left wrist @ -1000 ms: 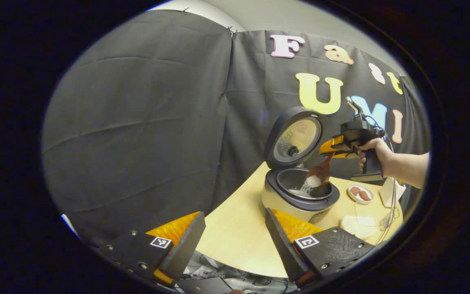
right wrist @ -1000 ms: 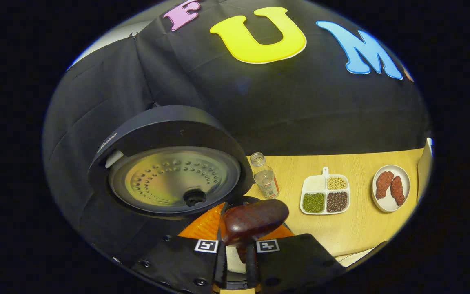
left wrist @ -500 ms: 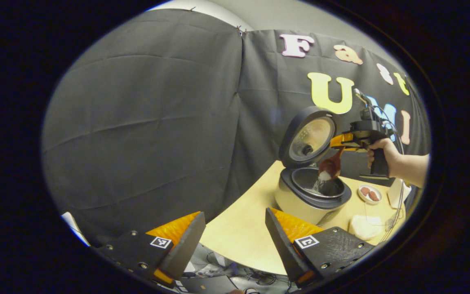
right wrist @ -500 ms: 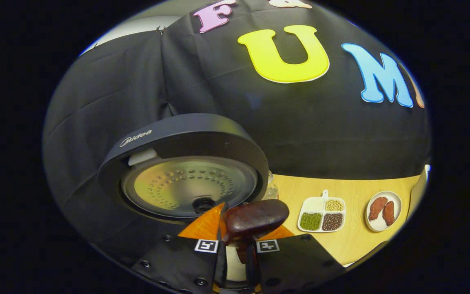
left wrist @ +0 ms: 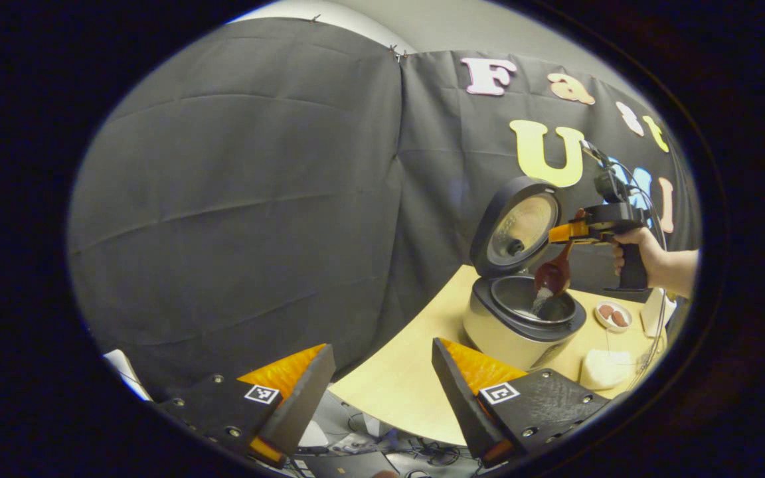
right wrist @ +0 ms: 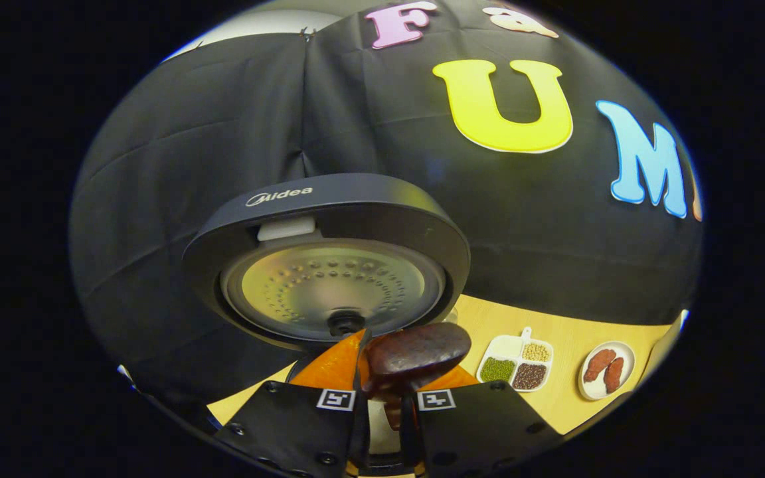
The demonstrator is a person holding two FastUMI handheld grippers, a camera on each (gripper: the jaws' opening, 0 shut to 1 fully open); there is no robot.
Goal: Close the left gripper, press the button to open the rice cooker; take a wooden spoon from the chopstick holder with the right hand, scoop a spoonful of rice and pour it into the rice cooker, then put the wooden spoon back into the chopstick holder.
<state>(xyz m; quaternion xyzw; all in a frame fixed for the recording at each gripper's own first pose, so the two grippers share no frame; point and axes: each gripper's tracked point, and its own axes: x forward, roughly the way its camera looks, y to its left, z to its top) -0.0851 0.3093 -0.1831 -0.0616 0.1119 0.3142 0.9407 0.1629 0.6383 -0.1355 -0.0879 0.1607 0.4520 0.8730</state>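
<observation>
The rice cooker (left wrist: 522,325) stands on the desk (left wrist: 396,385) toward its back edge, with its lid (left wrist: 518,226) raised upright against the booth wall. The right gripper (left wrist: 572,232), held in a hand (left wrist: 641,249), is clamped on the handle of the wooden spoon (left wrist: 552,275), both fingers pressing on it. The spoon hangs bowl-down over the open pot, and a thin stream of rice (left wrist: 540,300) runs from its tip into the pot.

Compared with a second ago, the white heap in the spoon bowl has shrunk to a trickle and the spoon is tipped more steeply. In the right gripper view the lid (right wrist: 329,265) now sits higher and more central, and the spoon's end (right wrist: 416,352) juts up between the clenched fingers as before.

The left gripper (left wrist: 382,392) is spread wide, holding nothing, at the desk's front edge, well apart from the cooker.

Toward the desk's right edge lie a divided tray of beans (right wrist: 515,365) and a small plate (right wrist: 607,372) carrying two reddish-brown pieces.

Assessment: the pour is nearly finished. Opening, fetching and scooping are done, judging by the raised lid and the rice falling. What remains is to right the spoon and return it to the chopstick holder. Risk: grains clinging to the bowl may scatter on the desk if the spoon is carried off too soon.
</observation>
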